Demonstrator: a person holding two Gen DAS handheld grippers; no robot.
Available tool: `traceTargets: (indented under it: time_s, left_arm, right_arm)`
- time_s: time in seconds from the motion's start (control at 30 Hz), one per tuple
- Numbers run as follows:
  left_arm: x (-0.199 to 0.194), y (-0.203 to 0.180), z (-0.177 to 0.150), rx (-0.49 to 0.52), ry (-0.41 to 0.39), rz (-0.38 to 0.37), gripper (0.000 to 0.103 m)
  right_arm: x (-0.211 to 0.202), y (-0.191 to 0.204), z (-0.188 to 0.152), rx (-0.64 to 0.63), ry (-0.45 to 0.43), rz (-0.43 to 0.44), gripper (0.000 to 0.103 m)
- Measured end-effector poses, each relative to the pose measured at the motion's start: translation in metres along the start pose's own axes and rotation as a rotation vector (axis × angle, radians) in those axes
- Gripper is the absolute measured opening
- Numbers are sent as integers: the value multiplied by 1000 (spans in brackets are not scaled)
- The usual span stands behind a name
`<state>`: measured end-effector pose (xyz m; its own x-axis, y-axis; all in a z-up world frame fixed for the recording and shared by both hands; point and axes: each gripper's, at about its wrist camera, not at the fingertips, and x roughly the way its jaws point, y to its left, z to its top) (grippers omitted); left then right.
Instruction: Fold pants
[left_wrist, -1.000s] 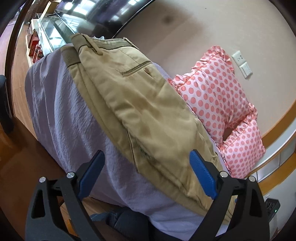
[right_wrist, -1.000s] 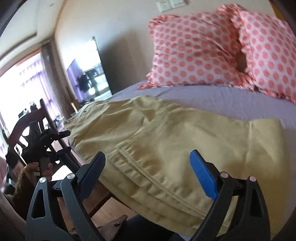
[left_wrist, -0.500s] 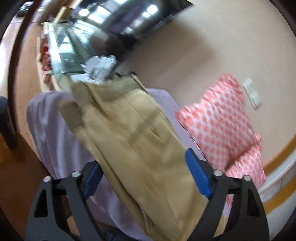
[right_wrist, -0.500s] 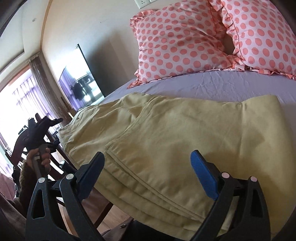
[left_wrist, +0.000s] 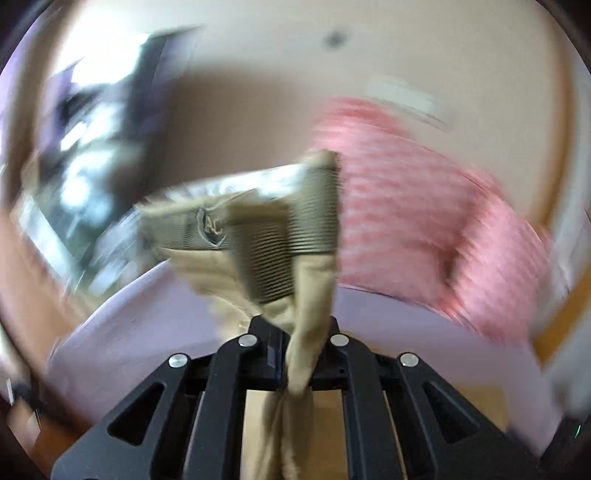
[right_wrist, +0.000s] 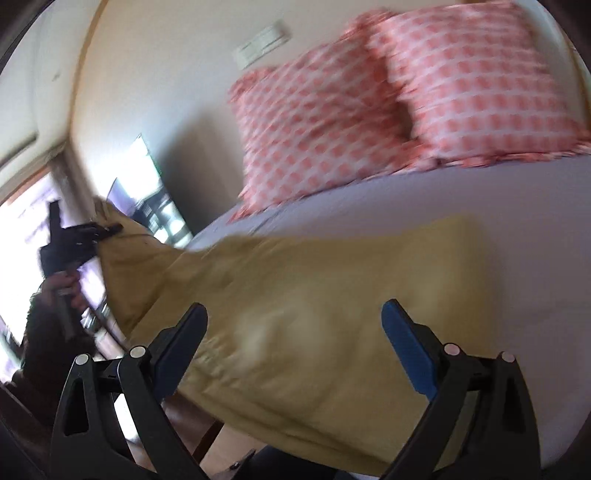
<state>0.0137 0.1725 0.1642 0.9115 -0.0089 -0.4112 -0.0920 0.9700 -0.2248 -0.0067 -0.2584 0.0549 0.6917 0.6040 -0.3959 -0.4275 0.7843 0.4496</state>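
Observation:
The tan pants (right_wrist: 303, 314) lie folded on the lilac bed sheet (right_wrist: 517, 229). My left gripper (left_wrist: 299, 347) is shut on the waistband end of the pants (left_wrist: 258, 229) and holds it lifted off the bed; the striped inner waistband faces the camera. In the right wrist view the left gripper (right_wrist: 107, 230) shows at far left, pulling that end up. My right gripper (right_wrist: 291, 332) is open and empty, hovering over the near edge of the pants. Both views are motion-blurred.
Two pink dotted pillows (right_wrist: 406, 96) lean against the wall at the head of the bed. A TV (right_wrist: 155, 199) stands by the wall at left. Wooden floor (left_wrist: 22, 258) lies beyond the bed's edge.
My left gripper has swung in, shut on the waistband and lifted it. My right gripper has stayed open above the pants and shifted a little.

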Motion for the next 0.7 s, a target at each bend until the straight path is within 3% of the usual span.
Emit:
traceTargets:
  time_s: [0.1,0.17,0.23,0.3,0.33,0.43,0.47,0.53,0.57,0.6,0.63,0.7]
  left_arm:
    - [8,-114,-18,264,39,-225,10]
    - [16,-171,-49,396,98,-349,10]
    - [30,-224,-101,548,212,-460,9]
    - [41,-256,-156,694,324,-503,9]
    - [38,-264,-178,757,329,-511,11]
    - [14,-271,-210,955,172,-432,13]
    - [8,-265,-207,948,181,-455,14]
    - [-1,-244,-188,858,224,-538,24]
    - [-4,-229,-176,788,245,-579,28]
    - [-6,-204,-156,677,273,-625,41]
    - [-10,-184,-141,580,269,-642,53]
    - [-1,-157,-114,427,252,-601,61]
  right_arm:
    - [-29,-35,7,112,-79,-60,100]
    - [-44,-56,9,183,-105,-86,100]
    - [-59,-81,10,281,-129,-91,100]
    - [-63,-97,11,351,-119,-54,100]
    - [-62,-103,12,375,-101,-25,100]
    - [-41,-110,21,385,-8,4,100]
    - [-34,-110,23,379,19,1,100]
    - [-15,-108,27,357,85,4,98]
    - [-3,-107,29,340,125,-1,92]
    - [4,-105,29,326,151,-11,86]
    - [9,-105,28,315,167,-17,84]
    - [16,-101,28,279,186,-43,77]
